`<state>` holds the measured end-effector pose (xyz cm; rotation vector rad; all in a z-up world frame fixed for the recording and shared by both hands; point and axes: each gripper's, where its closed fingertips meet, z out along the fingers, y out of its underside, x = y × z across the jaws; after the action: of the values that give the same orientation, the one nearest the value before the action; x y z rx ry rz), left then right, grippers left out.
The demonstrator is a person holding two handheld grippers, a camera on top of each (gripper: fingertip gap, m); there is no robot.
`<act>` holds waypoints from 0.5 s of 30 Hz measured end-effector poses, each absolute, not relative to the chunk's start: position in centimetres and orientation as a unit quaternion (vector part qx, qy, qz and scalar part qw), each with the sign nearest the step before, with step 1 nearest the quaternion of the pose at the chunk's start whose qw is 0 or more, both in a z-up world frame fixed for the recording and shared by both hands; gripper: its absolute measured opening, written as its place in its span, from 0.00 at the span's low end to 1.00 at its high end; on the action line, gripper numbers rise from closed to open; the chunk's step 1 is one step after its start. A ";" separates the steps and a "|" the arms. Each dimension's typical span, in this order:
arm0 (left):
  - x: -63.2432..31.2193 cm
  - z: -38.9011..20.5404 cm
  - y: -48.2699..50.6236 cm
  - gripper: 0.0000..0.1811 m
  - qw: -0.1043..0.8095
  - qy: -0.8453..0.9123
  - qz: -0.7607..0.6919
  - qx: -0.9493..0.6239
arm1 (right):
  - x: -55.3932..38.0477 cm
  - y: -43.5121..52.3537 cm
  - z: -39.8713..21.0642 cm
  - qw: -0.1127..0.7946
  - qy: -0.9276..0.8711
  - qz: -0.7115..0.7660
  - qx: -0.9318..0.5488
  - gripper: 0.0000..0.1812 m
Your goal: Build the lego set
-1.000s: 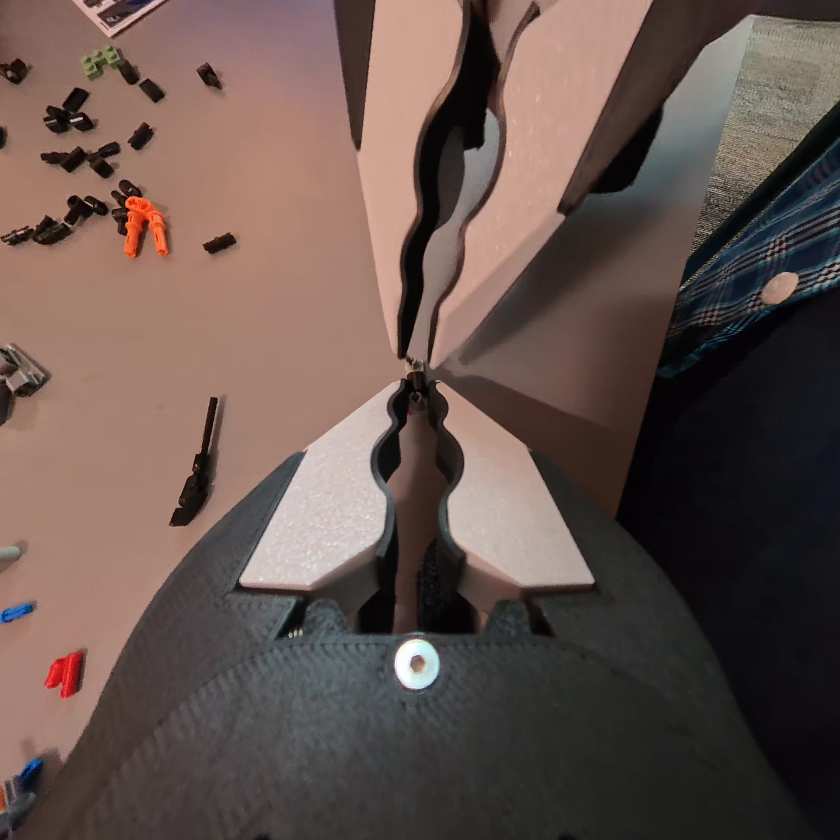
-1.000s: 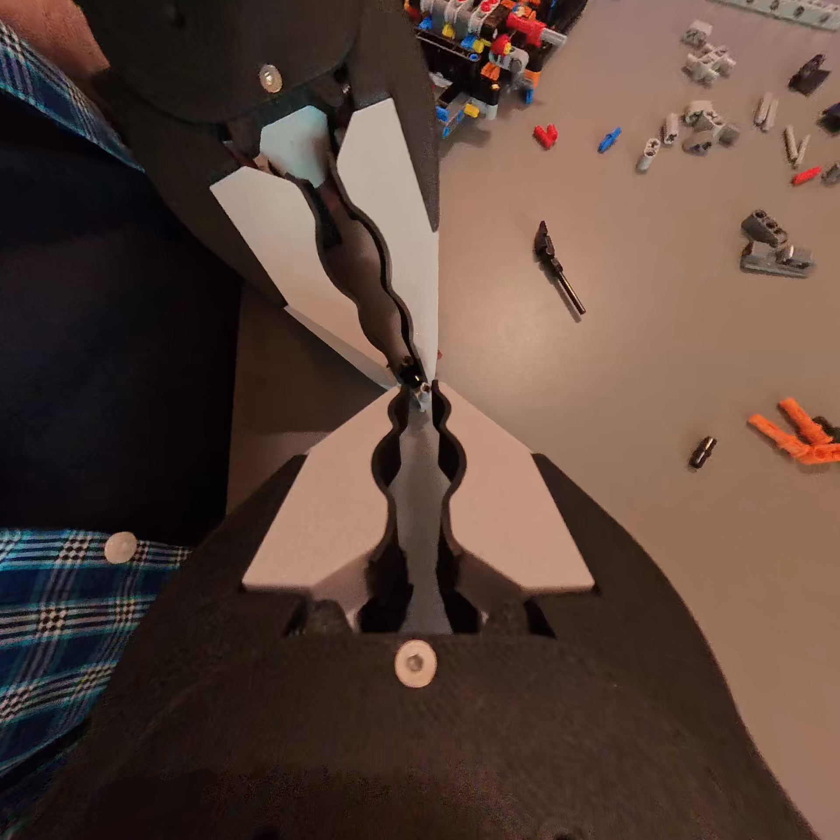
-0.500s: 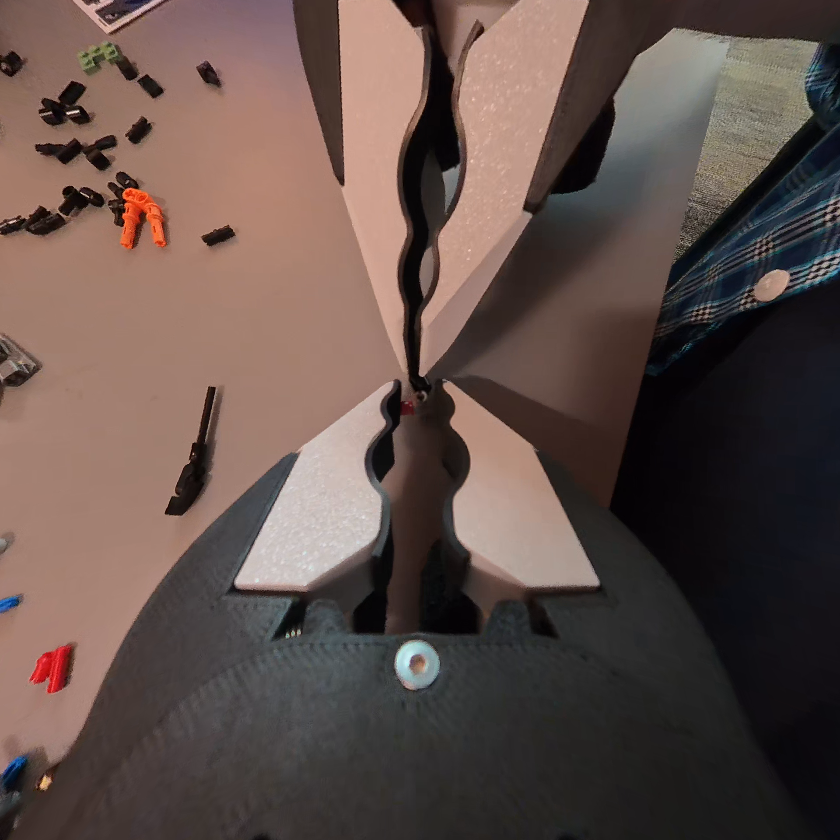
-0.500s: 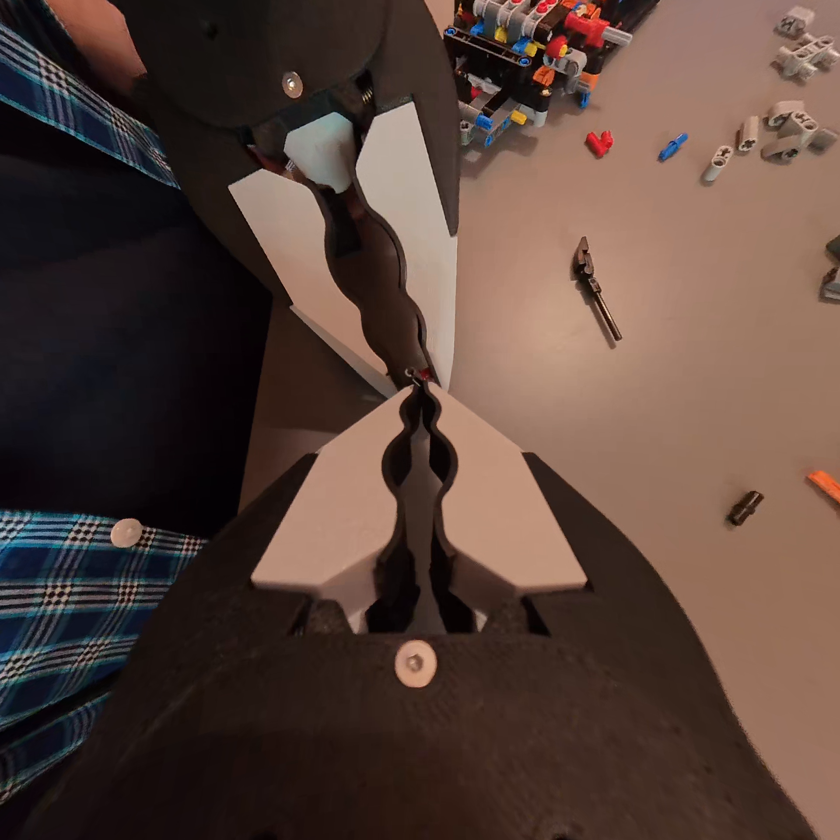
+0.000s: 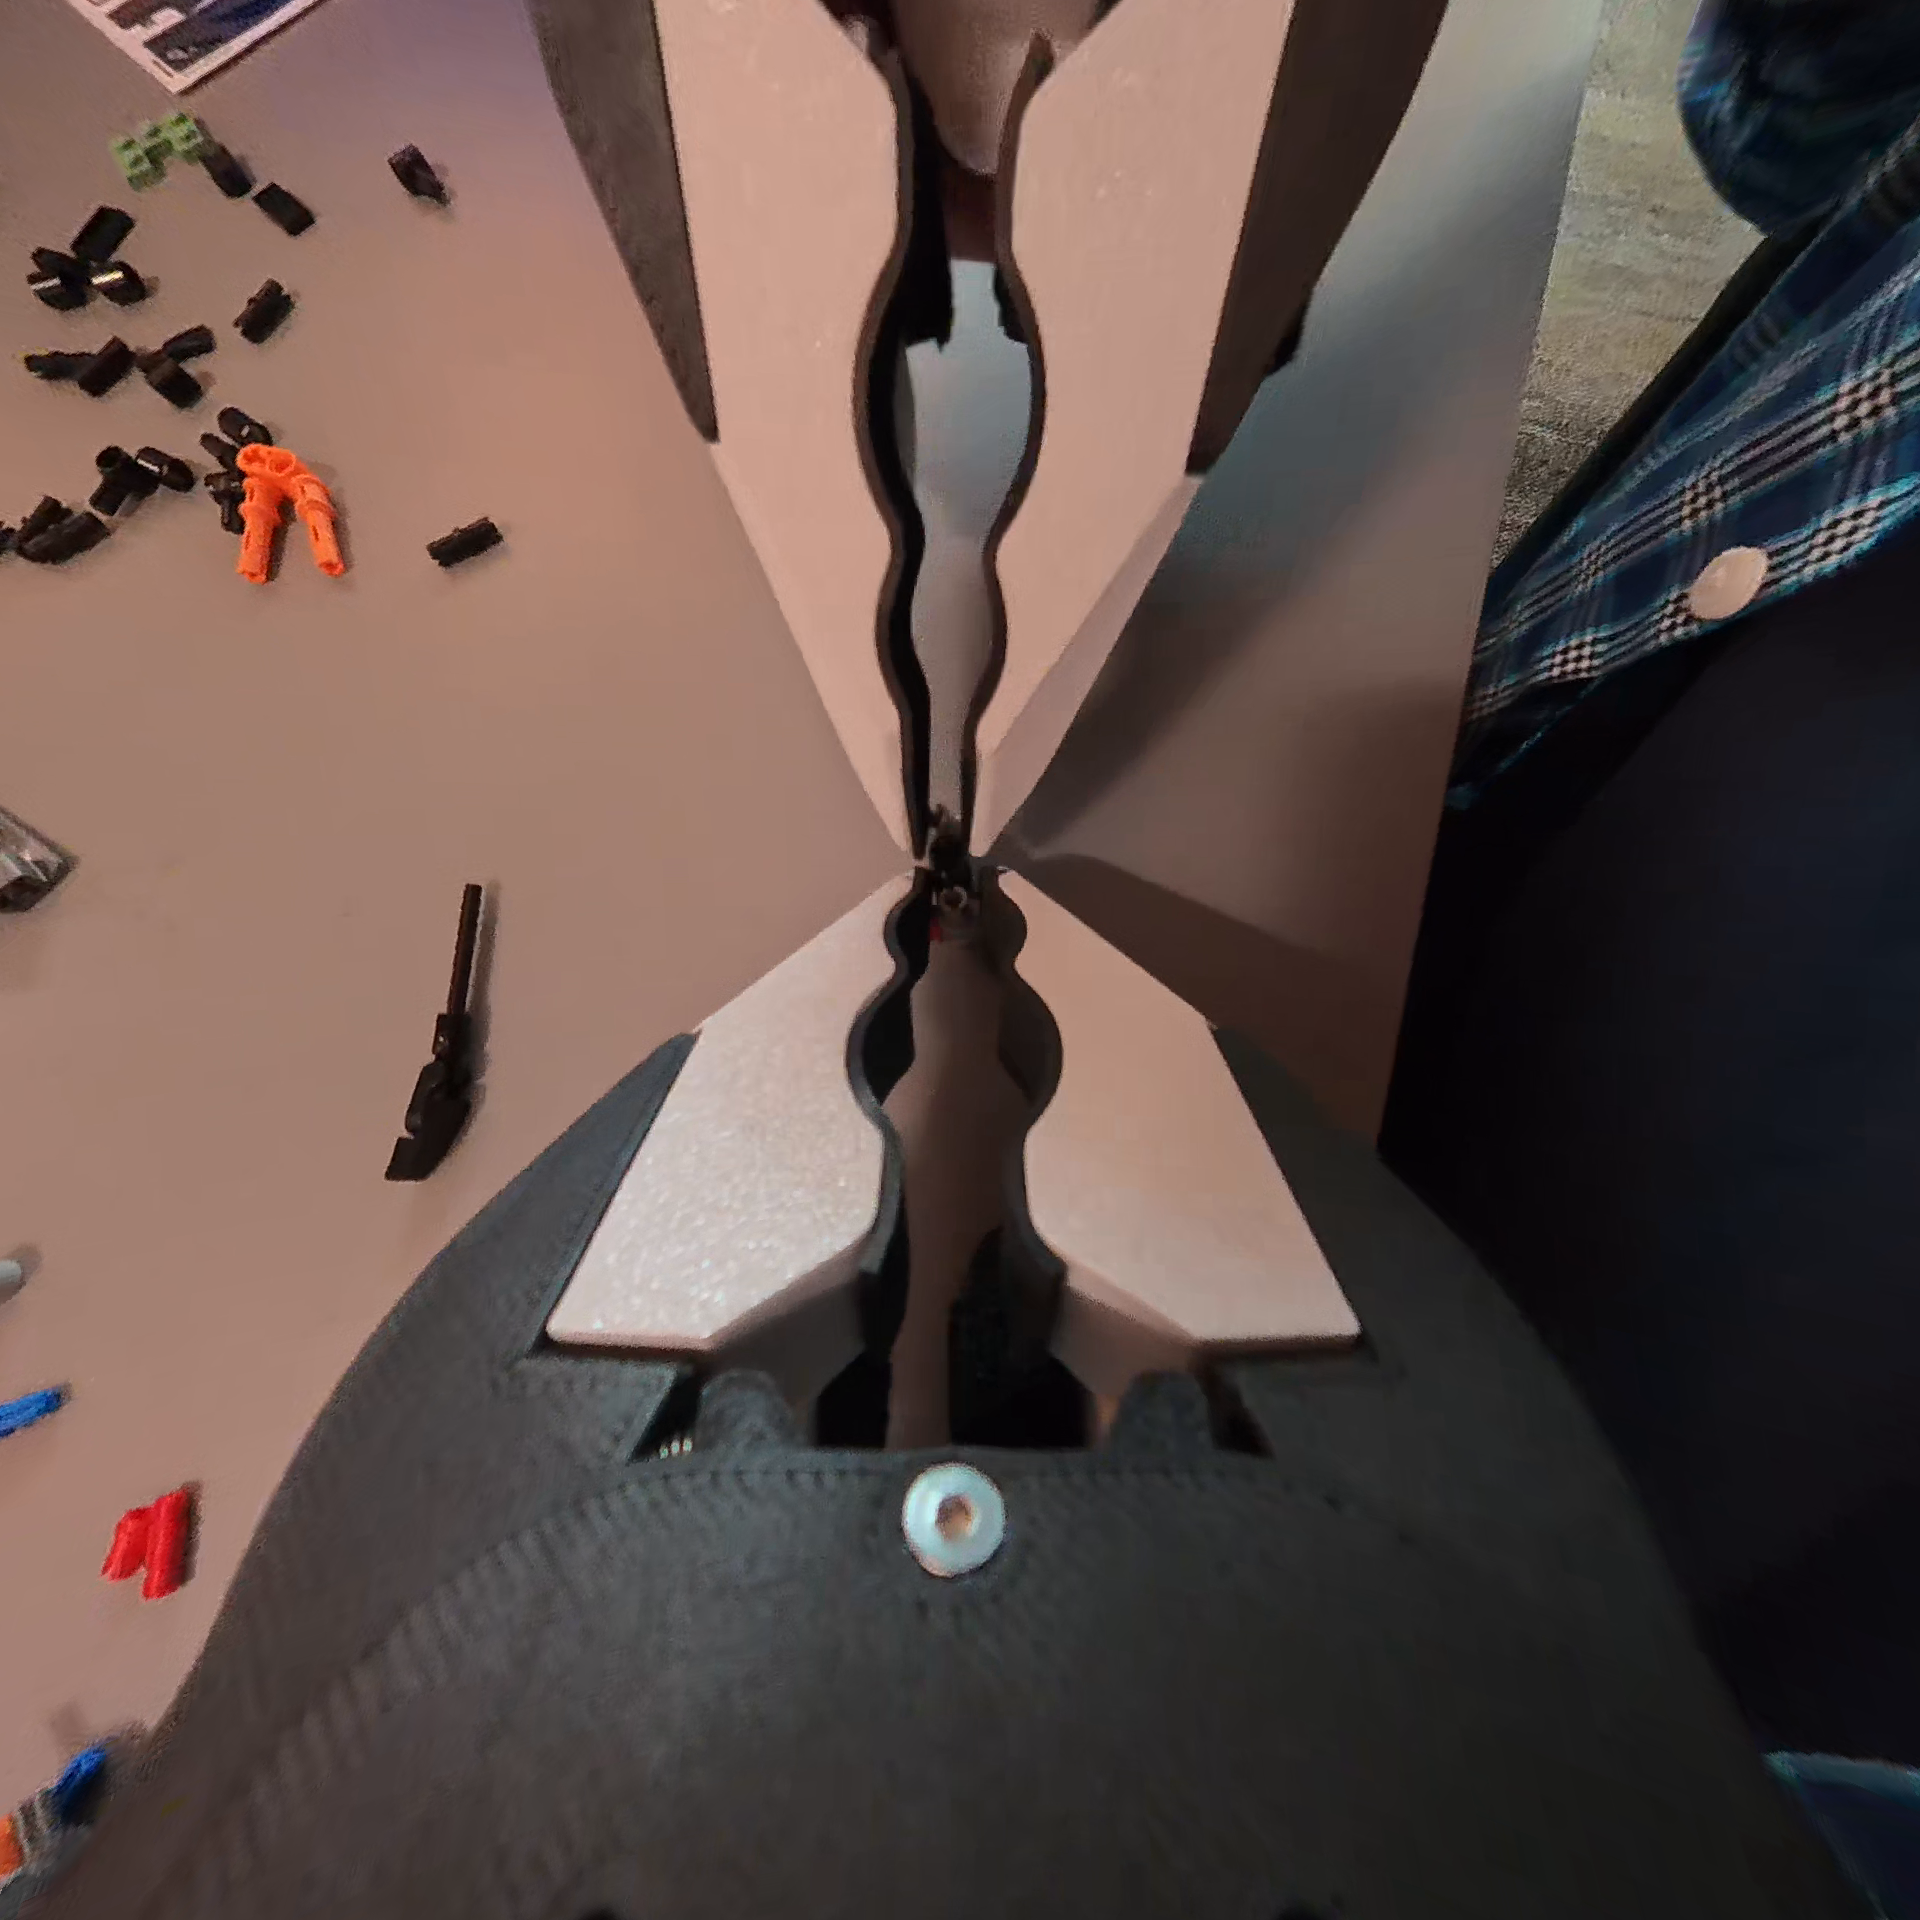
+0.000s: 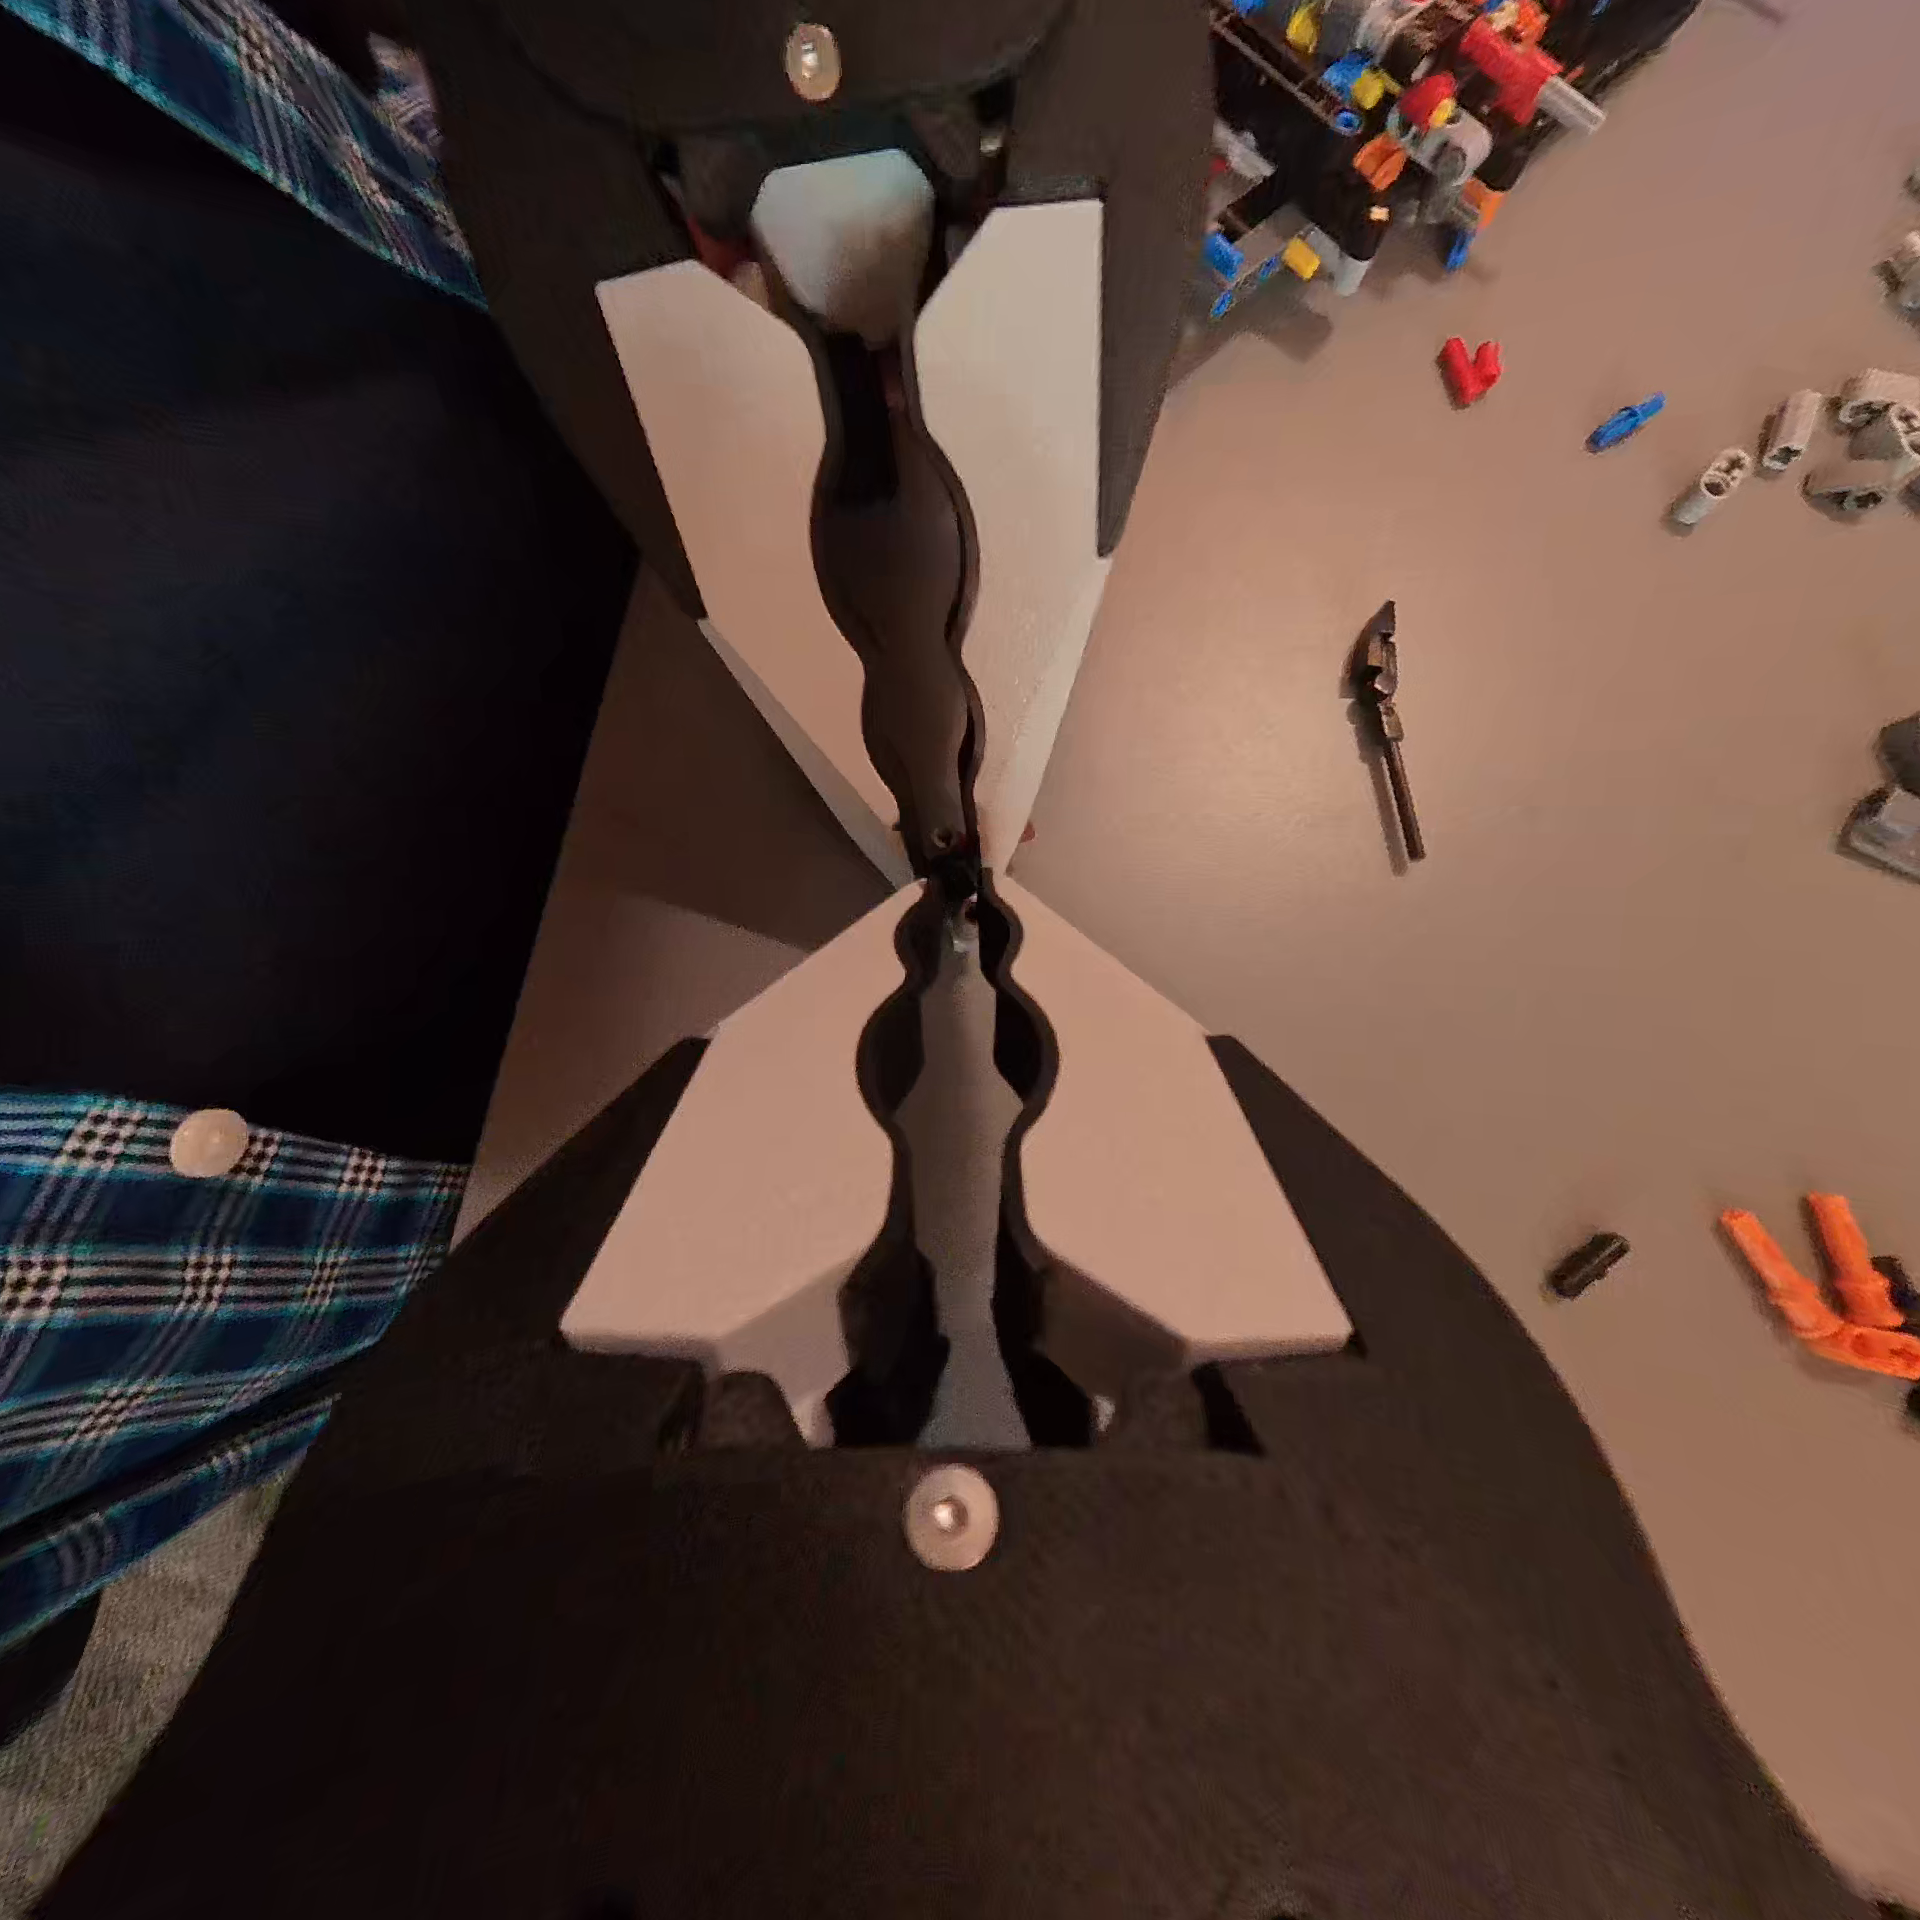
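Note:
My left gripper point(image 5: 951, 914) and my right gripper point(image 6: 956, 920) meet tip to tip above the table's near edge. Both are shut. The left pinches a tiny red and dark lego piece point(image 5: 941, 927), and the right pinches a tiny grey piece point(image 6: 961, 940). A small black part point(image 6: 954, 873) sits between the two sets of tips, and I cannot tell which gripper holds it. The right gripper point(image 5: 945, 831) comes in from the top of the left wrist view. The left gripper point(image 6: 943, 840) comes in from the top of the right wrist view.
Loose parts lie on the tan table point(image 5: 520, 779): a black pointed axle piece point(image 5: 442, 1039), orange connectors point(image 5: 281, 509), several black pins point(image 5: 114, 364) and a red piece point(image 5: 151, 1543). A partly built colourful model point(image 6: 1403, 135) stands far right. A person's plaid shirt point(image 5: 1714, 499) is beside the table edge. The tips of both grippers are at nearly the same place.
The grippers stay tip to tip. The right gripper has swung from a slant to straight opposite the left, and its tips press closer onto the small pieces.

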<state>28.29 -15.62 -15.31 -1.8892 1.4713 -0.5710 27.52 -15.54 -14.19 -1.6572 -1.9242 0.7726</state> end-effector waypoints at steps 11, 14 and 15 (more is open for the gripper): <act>28.3 -15.3 -15.7 0.05 0.325 0.549 -0.255 -0.726 | 27.3 -15.6 -14.4 0.231 -0.688 0.297 -0.620 0.02; 28.2 -15.3 -15.6 0.06 0.329 0.549 -0.250 -0.727 | 27.1 -15.6 -14.3 0.228 -0.664 0.327 -0.632 0.02; 28.1 -15.4 -15.6 0.07 0.329 0.548 -0.246 -0.729 | 27.0 -15.7 -14.2 0.228 -0.656 0.340 -0.634 0.02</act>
<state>28.08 -15.60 -15.43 -1.9069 1.4353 -0.6440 27.04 -15.67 -14.17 -1.7466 -1.8073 0.9366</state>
